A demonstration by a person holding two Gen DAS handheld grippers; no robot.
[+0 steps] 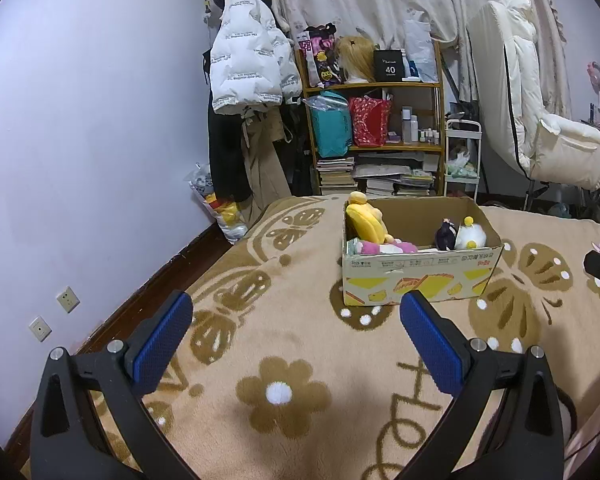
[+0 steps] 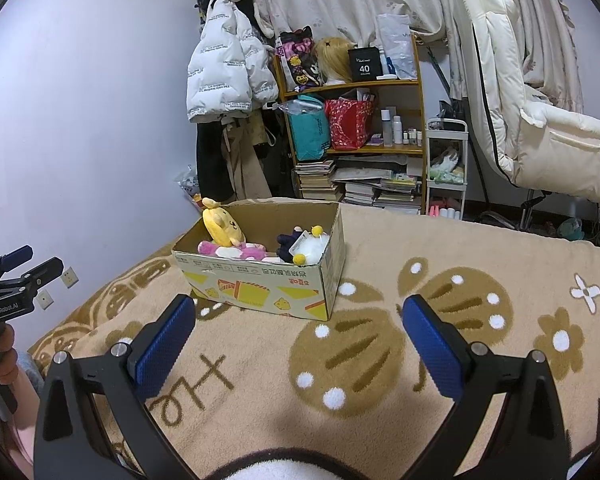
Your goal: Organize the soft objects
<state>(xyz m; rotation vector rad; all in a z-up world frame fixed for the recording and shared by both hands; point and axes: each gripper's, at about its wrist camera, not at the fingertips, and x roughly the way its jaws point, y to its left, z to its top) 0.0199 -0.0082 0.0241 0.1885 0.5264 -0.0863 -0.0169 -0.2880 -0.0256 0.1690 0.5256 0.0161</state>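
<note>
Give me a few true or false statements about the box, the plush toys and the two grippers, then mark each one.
1. The cardboard box sits on the blanket. True.
2. The left gripper is shut on a plush toy. False: it is open and holds nothing.
3. A yellow plush leans at one end of the box. True.
4. The box is empty. False: it holds the yellow plush, a pink plush, a dark plush and a white plush.
5. The right gripper is open. True.
</note>
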